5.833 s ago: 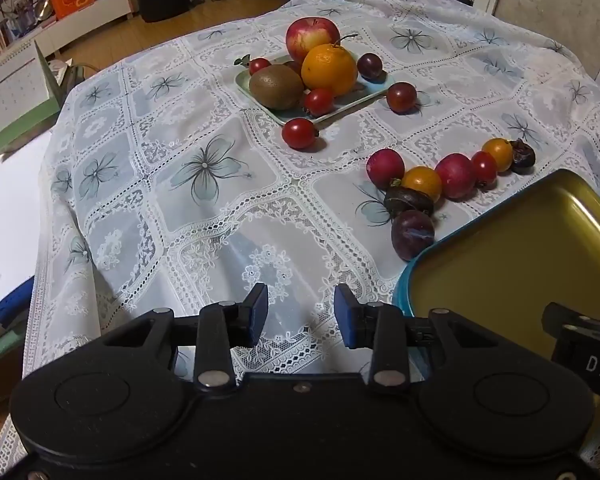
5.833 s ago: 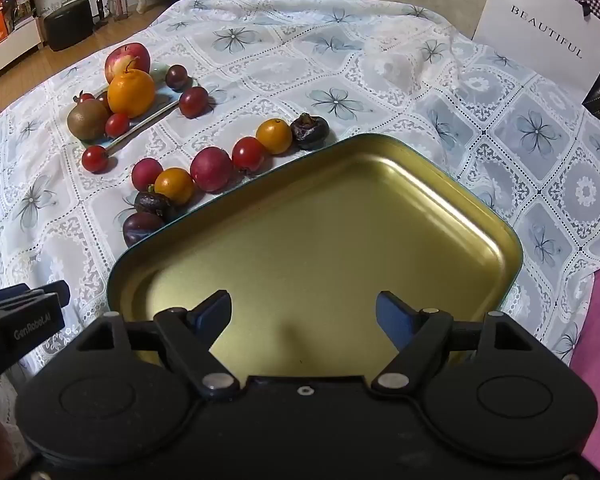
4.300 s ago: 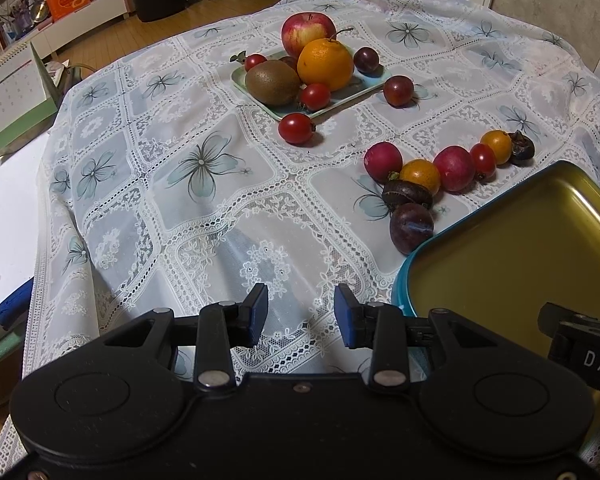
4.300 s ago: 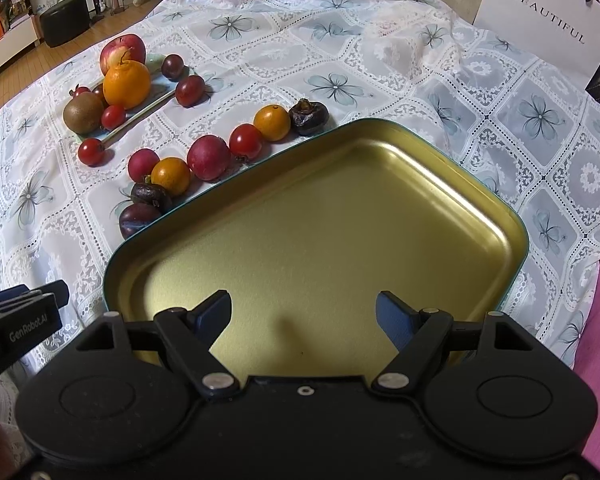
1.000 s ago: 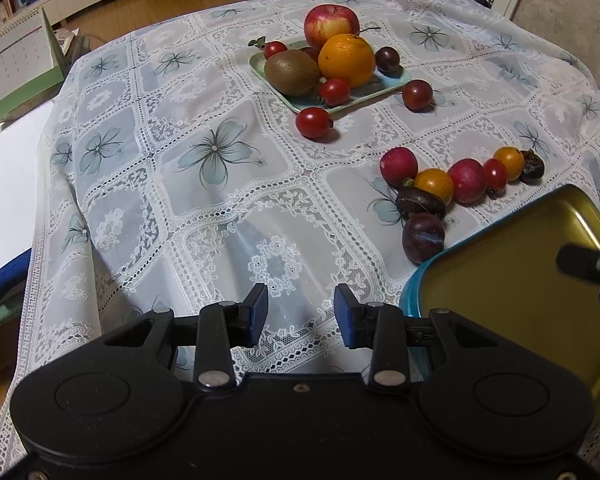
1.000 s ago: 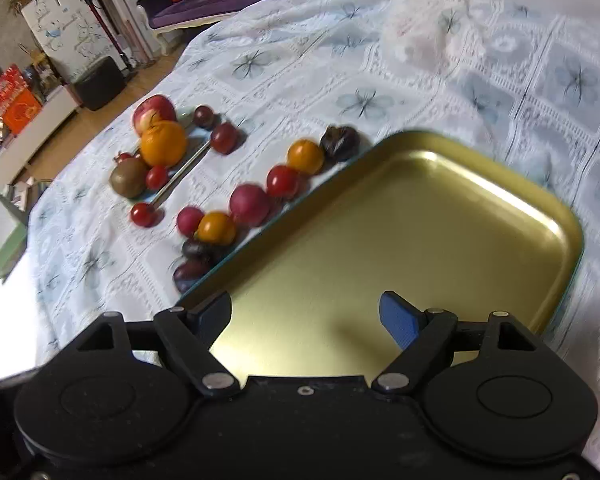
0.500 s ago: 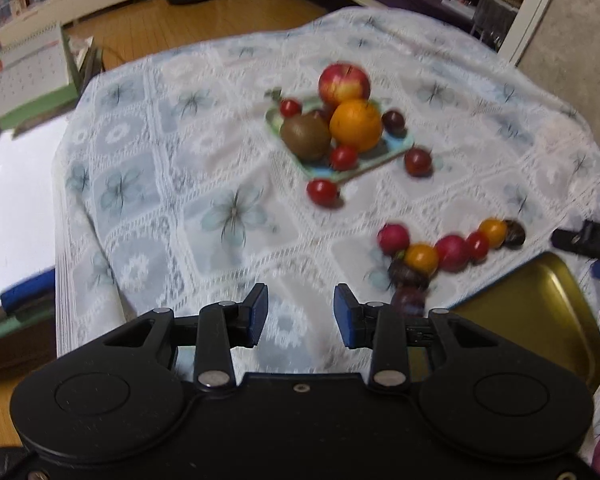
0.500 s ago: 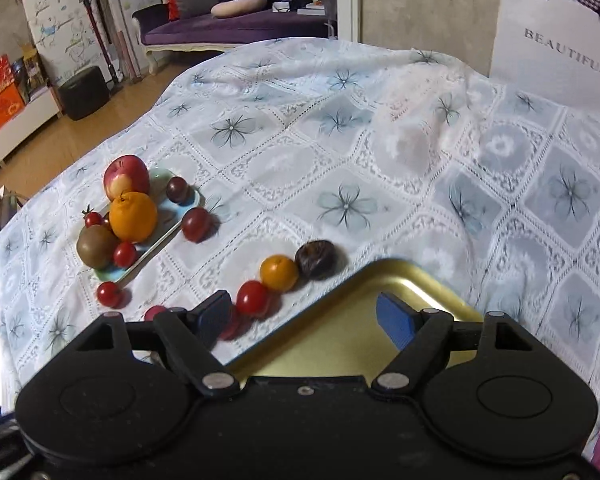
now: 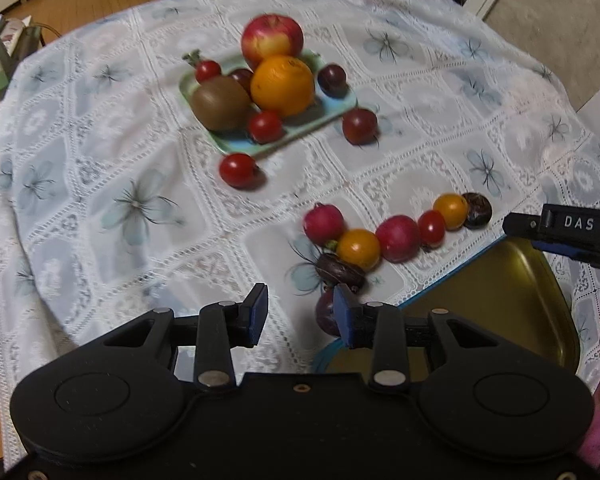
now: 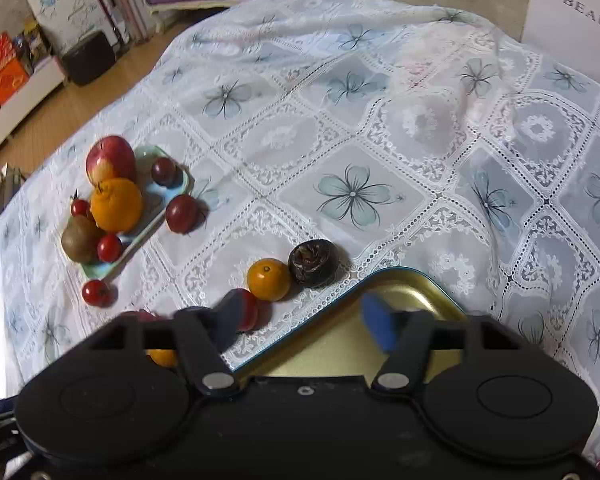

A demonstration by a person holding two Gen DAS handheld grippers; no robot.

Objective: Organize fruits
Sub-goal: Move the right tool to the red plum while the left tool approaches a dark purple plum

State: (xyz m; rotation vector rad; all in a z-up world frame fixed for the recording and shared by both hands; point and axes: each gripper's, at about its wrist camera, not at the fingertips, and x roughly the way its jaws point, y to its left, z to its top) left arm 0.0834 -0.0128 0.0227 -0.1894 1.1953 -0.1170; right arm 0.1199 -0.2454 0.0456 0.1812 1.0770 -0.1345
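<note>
My left claw (image 9: 298, 312) hangs over the lace cloth (image 9: 132, 208) with its jaws a small way apart and nothing between them. My right claw (image 10: 304, 322) is spread wide and empty above the near corner of the gold tray (image 10: 416, 290). A curved row of small fruits lies on the surface just beside the tray's edge: a dark round one (image 10: 313, 263), an orange one (image 10: 269, 279), then red ones partly behind my left finger. Farther off, a small green plate (image 9: 336, 100) carries an apple (image 9: 272, 38), an orange (image 9: 283, 85), a kiwi (image 9: 221, 103) and small tomatoes. Two red fruits sit on the cloth beside that plate.
</note>
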